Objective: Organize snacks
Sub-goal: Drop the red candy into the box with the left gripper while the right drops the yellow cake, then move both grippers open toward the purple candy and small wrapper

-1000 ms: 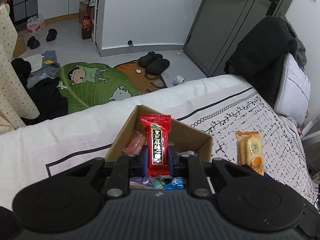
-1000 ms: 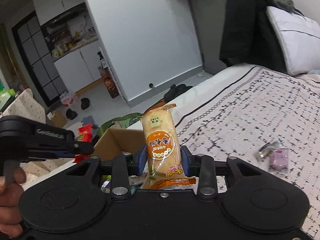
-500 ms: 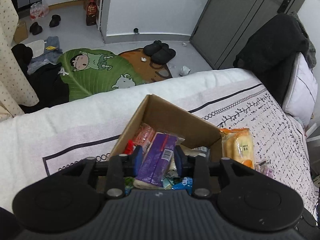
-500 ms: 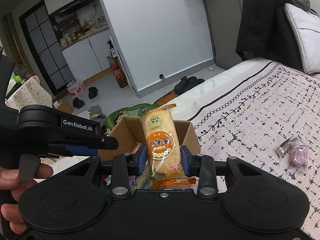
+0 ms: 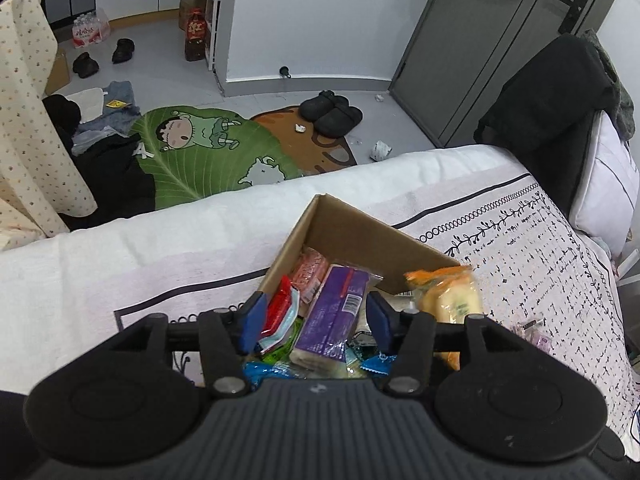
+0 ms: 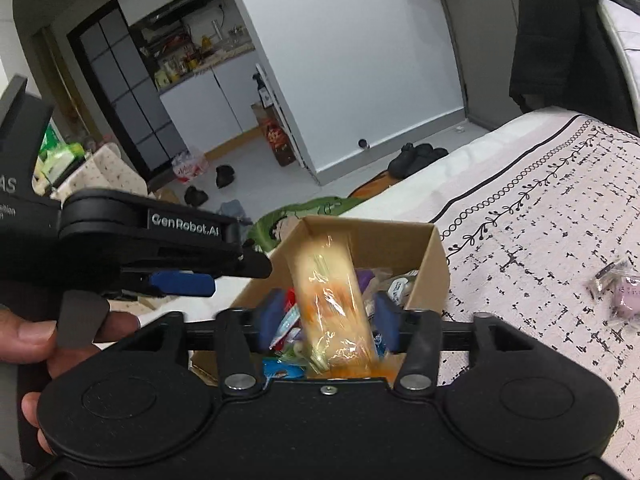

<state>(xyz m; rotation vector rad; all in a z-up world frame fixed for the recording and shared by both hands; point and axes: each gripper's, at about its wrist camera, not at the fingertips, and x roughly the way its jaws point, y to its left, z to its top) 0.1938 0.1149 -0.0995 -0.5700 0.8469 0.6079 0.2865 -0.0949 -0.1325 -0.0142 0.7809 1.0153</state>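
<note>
Here, in the left wrist view, the left gripper (image 5: 314, 318) is seen w/ its blue pads apart above the open brown cardboard box (image 5: 360, 236), which sits on the white bedspread w/ black line pattern (image 5: 532, 248). Its jaws have just been opening; nothing is pressed by the pads. Below the gap, inside the box, a purple rectangular snack pack (image 5: 334, 314) and a red foil snack packet (image 5: 279, 306) are seen lying among other wrappers. At the box's right edge the yellow-orange clear-wrapped rice cracker pack (image 5: 446, 294) is seen, blurred.

In the right wrist view, the right gripper (image 6: 326, 322) is seen over the same box (image 6: 434, 268); its jaws have just been opening too. The cracker pack (image 6: 332, 304) lies between the blue pads, blurred, w/ gaps either side, so it's not clamped; whether it rests on anything can't be told. The left gripper (image 6: 180, 284) is seen at left, beside the box, held by a hand (image 6: 36, 344). A small pink wrapped sweet (image 6: 626, 296) is seen on the bedspread (image 6: 540, 216), well apart from the box.
</note>
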